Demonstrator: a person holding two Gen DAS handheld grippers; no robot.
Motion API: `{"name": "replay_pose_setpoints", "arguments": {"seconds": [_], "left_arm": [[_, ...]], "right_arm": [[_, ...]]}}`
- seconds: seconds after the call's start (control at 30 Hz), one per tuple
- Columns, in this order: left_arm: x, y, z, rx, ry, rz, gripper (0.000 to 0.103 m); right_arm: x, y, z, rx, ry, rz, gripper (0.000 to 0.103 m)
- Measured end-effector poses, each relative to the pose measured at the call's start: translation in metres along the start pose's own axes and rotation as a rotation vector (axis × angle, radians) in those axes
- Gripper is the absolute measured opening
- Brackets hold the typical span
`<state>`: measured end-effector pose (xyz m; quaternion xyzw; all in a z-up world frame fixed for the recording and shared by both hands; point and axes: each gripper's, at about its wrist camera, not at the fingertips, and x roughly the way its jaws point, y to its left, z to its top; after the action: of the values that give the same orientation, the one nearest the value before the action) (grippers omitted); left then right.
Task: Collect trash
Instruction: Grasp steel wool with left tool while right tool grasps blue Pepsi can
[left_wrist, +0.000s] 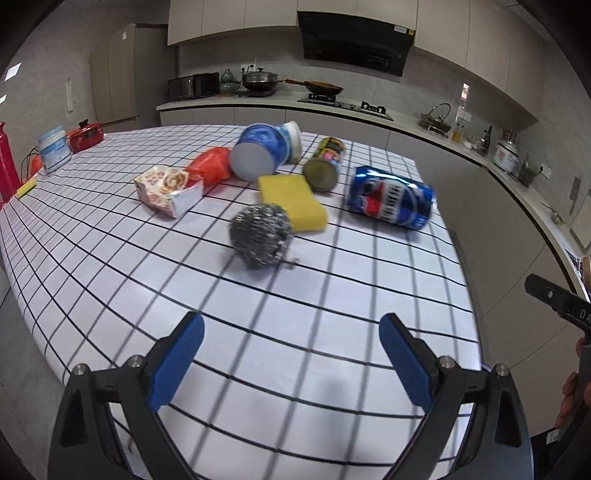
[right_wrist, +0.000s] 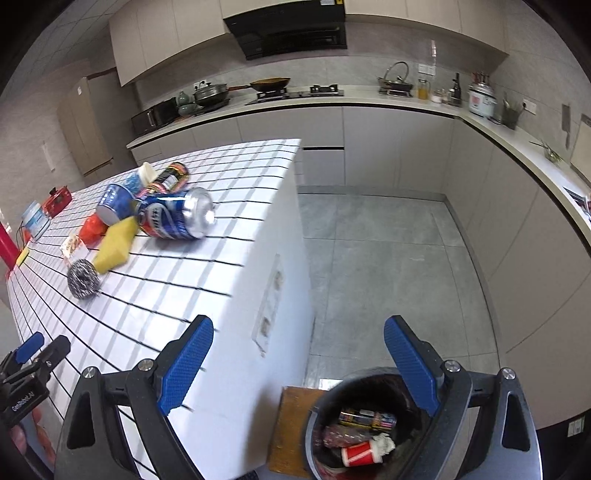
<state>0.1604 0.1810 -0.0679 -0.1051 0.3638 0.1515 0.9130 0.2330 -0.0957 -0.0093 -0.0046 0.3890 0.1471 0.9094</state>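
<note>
On the checked tablecloth lie a blue drink can, a dark printed can, a blue-and-white tub on its side, a crumpled snack box, an orange bag, a yellow sponge and a steel scourer. My left gripper is open and empty, above the table's near part. My right gripper is open and empty, off the table's edge above a black trash bin that holds several pieces of trash.
A white jar, a red box and a red bottle stand at the table's far left. The bin stands on the floor beside a wooden board. A kitchen counter runs along the walls.
</note>
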Motion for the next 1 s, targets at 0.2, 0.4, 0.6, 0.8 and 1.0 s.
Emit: {"name": "replay_pose_setpoints", "arguments": {"seconds": [0.2,0.4,0.6,0.8,1.0], "left_arm": [[0.023,0.025,0.017,-0.004,0.031,-0.032,0.096],[0.050,0.029,0.035,0.027,0.057,-0.060,0.096],[0.076,0.036,0.049,0.022,0.087,-0.086,0.094],[0.092,0.041,0.057,0.015,0.119,-0.128,0.075],[0.089,0.048,0.064,0.026,0.105,-0.121,0.054]], "right_arm": [[0.026,0.053,0.020,-0.043,0.011,0.017,0.095],[0.056,0.086,0.037,-0.086,0.037,0.031,0.095],[0.091,0.103,0.052,-0.133,0.083,0.040,0.095],[0.114,0.114,0.070,-0.164,0.096,0.088,0.095],[0.135,0.129,0.089,-0.215,0.090,0.110,0.095]]}}
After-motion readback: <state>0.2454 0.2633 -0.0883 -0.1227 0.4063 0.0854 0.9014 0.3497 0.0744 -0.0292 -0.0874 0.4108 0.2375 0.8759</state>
